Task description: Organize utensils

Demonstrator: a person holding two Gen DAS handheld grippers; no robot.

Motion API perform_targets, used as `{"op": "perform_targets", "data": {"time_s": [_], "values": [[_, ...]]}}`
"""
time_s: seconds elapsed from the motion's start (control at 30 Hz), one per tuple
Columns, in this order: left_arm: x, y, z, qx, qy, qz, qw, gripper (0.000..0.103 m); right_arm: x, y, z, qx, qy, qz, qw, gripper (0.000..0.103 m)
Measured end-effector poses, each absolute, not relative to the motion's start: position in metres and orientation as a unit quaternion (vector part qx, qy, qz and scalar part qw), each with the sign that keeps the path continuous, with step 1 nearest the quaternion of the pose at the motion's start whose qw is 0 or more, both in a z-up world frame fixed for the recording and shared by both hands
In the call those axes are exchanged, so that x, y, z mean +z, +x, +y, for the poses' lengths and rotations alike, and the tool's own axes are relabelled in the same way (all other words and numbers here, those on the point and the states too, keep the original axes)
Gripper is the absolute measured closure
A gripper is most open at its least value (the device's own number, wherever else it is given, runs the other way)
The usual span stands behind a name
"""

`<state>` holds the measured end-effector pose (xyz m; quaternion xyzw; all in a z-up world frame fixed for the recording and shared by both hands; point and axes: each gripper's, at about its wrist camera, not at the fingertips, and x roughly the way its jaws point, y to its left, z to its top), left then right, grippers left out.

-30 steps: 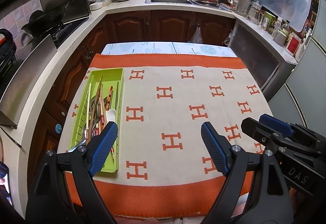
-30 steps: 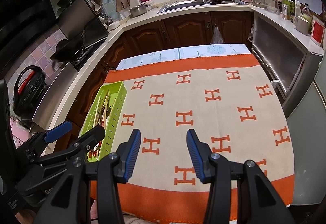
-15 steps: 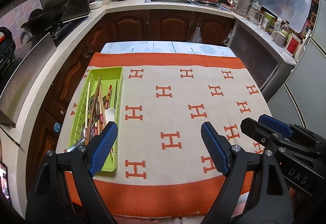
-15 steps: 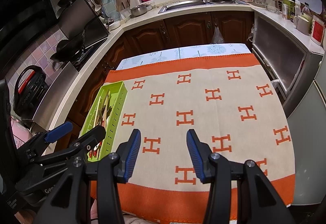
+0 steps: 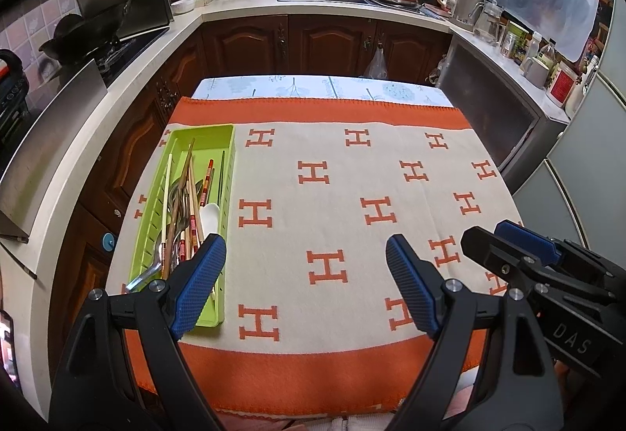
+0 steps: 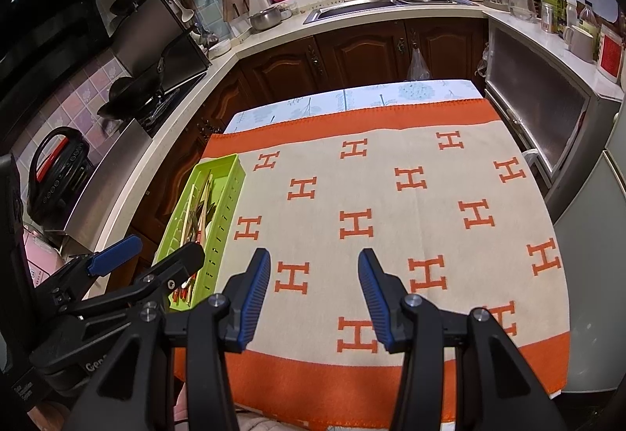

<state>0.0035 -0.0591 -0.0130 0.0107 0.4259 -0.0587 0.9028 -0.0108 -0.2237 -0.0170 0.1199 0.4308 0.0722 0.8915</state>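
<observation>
Glossy green plastic tray [image 5: 229, 172] holds wooden chopsticks [image 5: 192, 192] and shiny metal spoons [image 5: 154, 266] on matt woven cloth [image 5: 352, 176].

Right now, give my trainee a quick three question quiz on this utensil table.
1. True or false: both the left gripper and right gripper hold a utensil.
2. Where does the green tray sit on the patterned cloth? A left edge, B centre, C right edge.
3. Fill in: the chopsticks and white spoon lie ___ the tray.
Key: 1 false, both are open and empty. 2 A. 3 inside.
</observation>
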Motion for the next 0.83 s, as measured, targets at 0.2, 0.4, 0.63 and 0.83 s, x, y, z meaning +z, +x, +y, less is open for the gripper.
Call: {"op": "perform_targets", "data": {"time_s": [0.2, 0.4, 0.63, 0.83], "values": [[-0.0136, 0.0031, -0.0614, -0.057, 0.010, 0.428, 0.902, 0.021, -0.0170, -0.0104, -0.2253, 0.072, 0.120, 0.430, 0.892, 0.056], [-0.0145, 0.0010, -0.0624, -0.056, 0.010, 0.430, 0.901, 0.021, -0.0182, -0.0135, -0.2223, 0.073, 0.123, 0.431, 0.891, 0.056], [-0.0137, 0.0016, -0.0628, -0.055, 0.012, 0.427, 0.902, 0.022, -0.0186, -0.0127, -0.2242, 0.073, 0.123, 0.432, 0.891, 0.056], [-0.0135, 0.0006, -0.0635, -0.054, 0.013, 0.429, 0.902, 0.022, -0.0199, -0.0148, -0.2214, 0.073, 0.123, 0.432, 0.891, 0.056]]}}
